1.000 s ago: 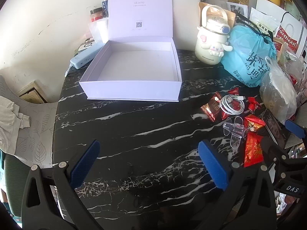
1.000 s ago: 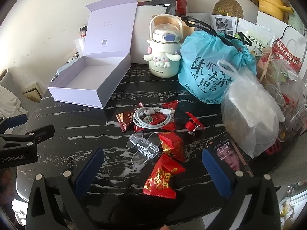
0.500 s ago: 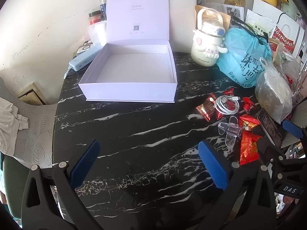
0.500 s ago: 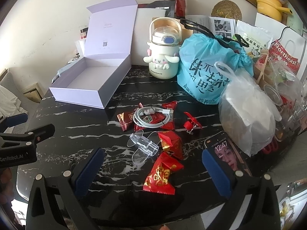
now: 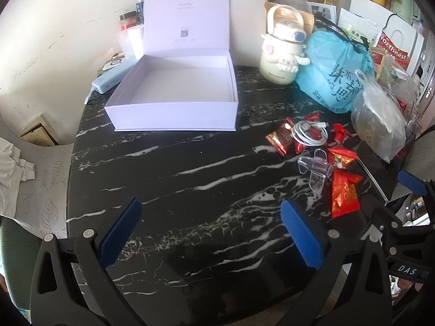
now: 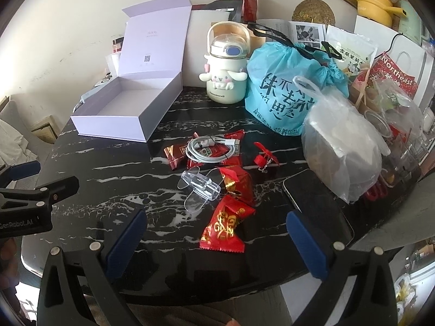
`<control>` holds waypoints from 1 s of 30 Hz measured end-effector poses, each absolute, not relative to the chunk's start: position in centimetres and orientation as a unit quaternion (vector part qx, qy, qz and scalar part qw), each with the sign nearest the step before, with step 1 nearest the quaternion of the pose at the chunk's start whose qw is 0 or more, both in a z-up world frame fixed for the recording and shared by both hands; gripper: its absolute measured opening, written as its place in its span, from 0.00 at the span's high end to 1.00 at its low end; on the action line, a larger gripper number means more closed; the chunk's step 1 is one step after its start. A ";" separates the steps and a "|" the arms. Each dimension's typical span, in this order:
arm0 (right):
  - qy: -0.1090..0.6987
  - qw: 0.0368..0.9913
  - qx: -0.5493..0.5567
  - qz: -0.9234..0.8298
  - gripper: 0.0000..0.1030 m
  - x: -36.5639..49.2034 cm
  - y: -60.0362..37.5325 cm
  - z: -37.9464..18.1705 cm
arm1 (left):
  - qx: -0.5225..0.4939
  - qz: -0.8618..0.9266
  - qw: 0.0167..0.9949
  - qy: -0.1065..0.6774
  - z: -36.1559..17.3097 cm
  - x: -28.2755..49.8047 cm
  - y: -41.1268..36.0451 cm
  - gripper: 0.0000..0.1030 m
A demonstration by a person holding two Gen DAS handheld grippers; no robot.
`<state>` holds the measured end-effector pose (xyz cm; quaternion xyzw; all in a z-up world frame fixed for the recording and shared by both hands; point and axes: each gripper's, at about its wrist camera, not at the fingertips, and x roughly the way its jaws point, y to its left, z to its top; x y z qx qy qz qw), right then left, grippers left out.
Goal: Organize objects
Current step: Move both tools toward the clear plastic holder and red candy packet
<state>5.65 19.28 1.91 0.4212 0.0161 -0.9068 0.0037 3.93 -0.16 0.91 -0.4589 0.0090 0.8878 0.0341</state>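
While both pairs of tongs hang over the near edge of the black marbled bench, little has changed across the last second: the views have drifted back a touch, so the box and the clutter sit slightly smaller and further up the frame, and nothing on the bench has moved. The left tongs stand wide apart and empty at the bottom of their frame, and the right tongs likewise gape with nothing between them. The open lilac box, lid propped upright, lies empty in the upper middle of the left view. Loose items cluster right of centre there and mid-frame in the right view: a coiled white cable resting on red candy packets, a clear plastic clip just below it, a large red packet nearest the right tongs, and a dark phone at the lower right. Sorting has seemingly not begun; the red packet looks the likeliest first pick, with the box well apart to the upper left.
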 end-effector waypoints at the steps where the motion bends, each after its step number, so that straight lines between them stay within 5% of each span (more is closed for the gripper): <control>1: 0.016 0.002 0.422 -0.906 0.00 5.9 19.3 1.7 | -0.459 0.887 0.037 0.009 0.8 4.0 0.0 0.00; 24: -0.032 -0.005 0.441 -0.897 0.02 7.9 21.6 -3.9 | -0.479 0.871 0.110 0.008 -2.7 4.6 3.8 0.00; 30: -0.040 -0.007 0.445 -0.895 0.13 6.7 22.1 -5.0 | -0.493 0.863 0.113 0.014 -3.8 3.1 4.5 0.00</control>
